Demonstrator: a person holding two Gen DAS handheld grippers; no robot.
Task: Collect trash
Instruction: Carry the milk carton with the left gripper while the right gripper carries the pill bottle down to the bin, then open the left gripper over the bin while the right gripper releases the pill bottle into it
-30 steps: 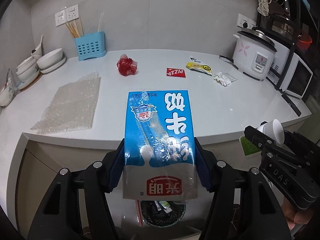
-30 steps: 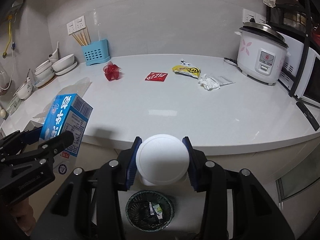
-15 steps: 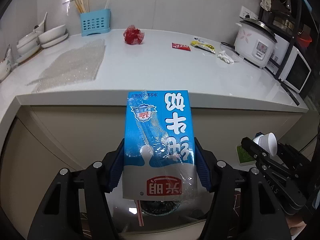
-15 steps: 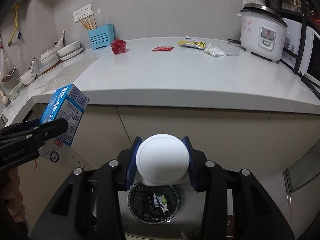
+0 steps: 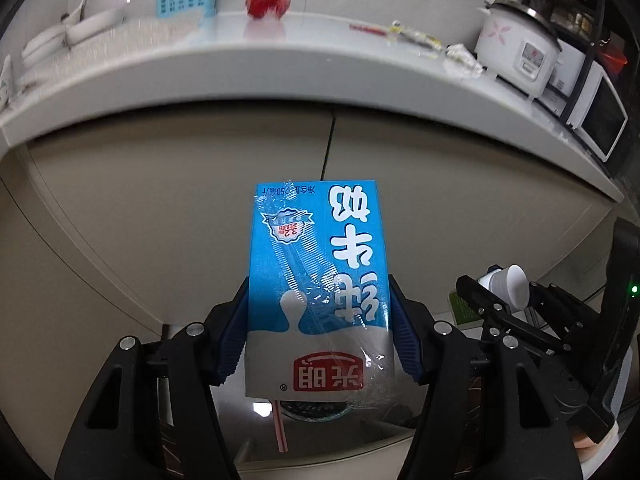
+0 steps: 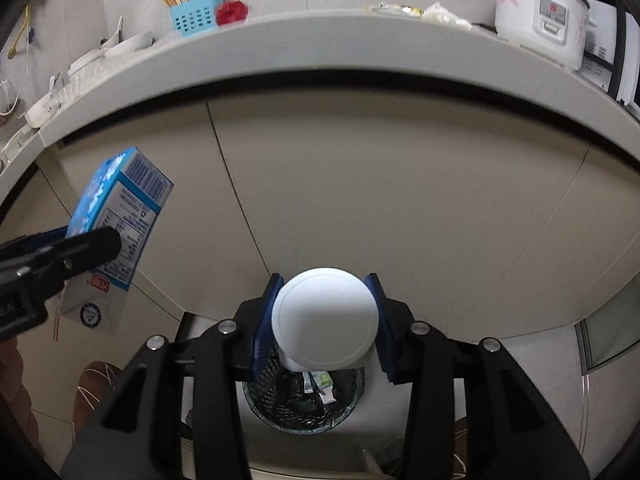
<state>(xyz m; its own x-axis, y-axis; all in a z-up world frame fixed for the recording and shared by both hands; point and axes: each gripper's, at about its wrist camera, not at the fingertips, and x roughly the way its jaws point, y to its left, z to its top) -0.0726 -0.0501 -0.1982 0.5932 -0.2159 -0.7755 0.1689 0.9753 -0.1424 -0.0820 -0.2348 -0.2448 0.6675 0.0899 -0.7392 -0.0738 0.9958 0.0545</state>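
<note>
My left gripper (image 5: 318, 320) is shut on a blue and white milk carton (image 5: 316, 272), held upside down with a red-striped straw (image 5: 280, 424) hanging from it. In the right wrist view the same carton (image 6: 120, 216) shows at the left, in front of the cabinet. My right gripper (image 6: 325, 318) is shut on a white paper cup (image 6: 325, 320), its round base facing the camera. The cup (image 5: 508, 286) also appears at the right of the left wrist view. Below both grippers stands a black mesh trash bin (image 6: 276, 404) with wrappers inside; the left wrist view shows only a sliver of the bin (image 5: 308, 410).
The counter's front edge (image 6: 320, 44) arches overhead, with beige cabinet doors (image 6: 400, 184) right behind. On the counter lie a red mesh ball (image 5: 266, 0), wrappers (image 5: 416, 38), a blue utensil holder (image 6: 194, 16), bowls and a rice cooker (image 6: 540, 12).
Both grippers have dropped from above the countertop to below its edge, in front of the cabinet. The carton and the cup stay gripped. The trash bin now looms larger beneath them.
</note>
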